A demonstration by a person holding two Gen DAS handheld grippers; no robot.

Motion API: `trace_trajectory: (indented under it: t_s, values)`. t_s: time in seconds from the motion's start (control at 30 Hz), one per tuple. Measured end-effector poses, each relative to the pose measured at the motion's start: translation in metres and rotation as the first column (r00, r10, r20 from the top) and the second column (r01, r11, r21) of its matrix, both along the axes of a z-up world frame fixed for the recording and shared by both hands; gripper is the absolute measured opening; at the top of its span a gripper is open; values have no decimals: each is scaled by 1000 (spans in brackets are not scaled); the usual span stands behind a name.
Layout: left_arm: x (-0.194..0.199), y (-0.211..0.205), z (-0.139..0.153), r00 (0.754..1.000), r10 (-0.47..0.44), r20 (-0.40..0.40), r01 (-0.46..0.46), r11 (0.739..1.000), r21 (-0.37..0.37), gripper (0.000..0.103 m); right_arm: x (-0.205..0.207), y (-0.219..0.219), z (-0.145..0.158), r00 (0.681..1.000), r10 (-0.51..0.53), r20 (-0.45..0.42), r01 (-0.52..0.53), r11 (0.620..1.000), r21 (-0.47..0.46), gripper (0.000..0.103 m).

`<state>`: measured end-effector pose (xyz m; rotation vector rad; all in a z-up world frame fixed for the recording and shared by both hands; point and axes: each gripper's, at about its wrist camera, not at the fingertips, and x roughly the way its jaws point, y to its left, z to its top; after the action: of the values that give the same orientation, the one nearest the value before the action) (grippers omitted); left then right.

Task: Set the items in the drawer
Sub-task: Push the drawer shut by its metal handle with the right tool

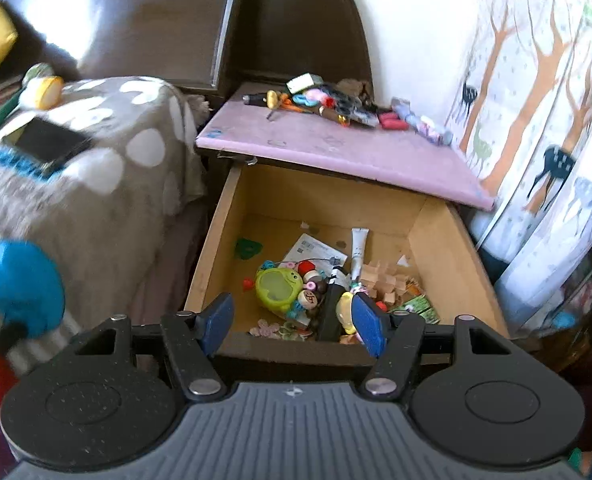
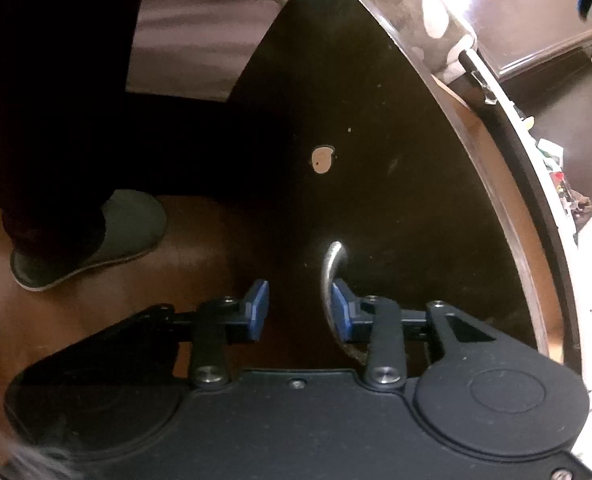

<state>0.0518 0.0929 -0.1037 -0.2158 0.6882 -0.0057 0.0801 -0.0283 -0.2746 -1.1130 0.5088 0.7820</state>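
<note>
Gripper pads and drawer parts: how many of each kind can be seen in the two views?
Blue pads on left gripper: 2
Blue pads on right gripper: 2
Open drawer: 1
Metal drawer handle: 1
Total: 6

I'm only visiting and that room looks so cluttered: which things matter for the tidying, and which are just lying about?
For the job:
- open wooden drawer, already holding toys
- small items on the pink tabletop
- drawer's metal handle
- left gripper, right gripper, both empty

Lying about:
- spotted blanket
- phone
- deer-print curtain
- slipper
</note>
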Motion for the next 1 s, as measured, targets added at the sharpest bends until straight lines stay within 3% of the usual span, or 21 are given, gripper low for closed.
trace_trajectory:
  t_s: [0.13,0.23,0.33,0.63,0.9,1.0]
  values:
    - [-20,6,-4,999,34,25,-33,997,-64,64,-2,4,-1,999,-6,51,9,999,-45,22]
    - [-33,3,-8,999,16,31,-14,999,-53,64,-1,6,1,996,-21,83,26,998,-65,8]
    - [-38,0,-15,1000,-25,10,25,999,-20,64,-3,6,0,994,-19,105,29,996,-88,5]
    - [-39,-2,-18,997,-72,20,72,997,-22,64,-7,4,5,978,-44,202,62,995,-84,0]
    - [-38,-3,-20,996,-83,12,83,997,2,64,1,4,17,977,-120,176,129,991,-41,0]
    - [-38,0,-21,997,-79,15,79,997,-12,64,4,2,14,972,-121,203,133,990,-44,0]
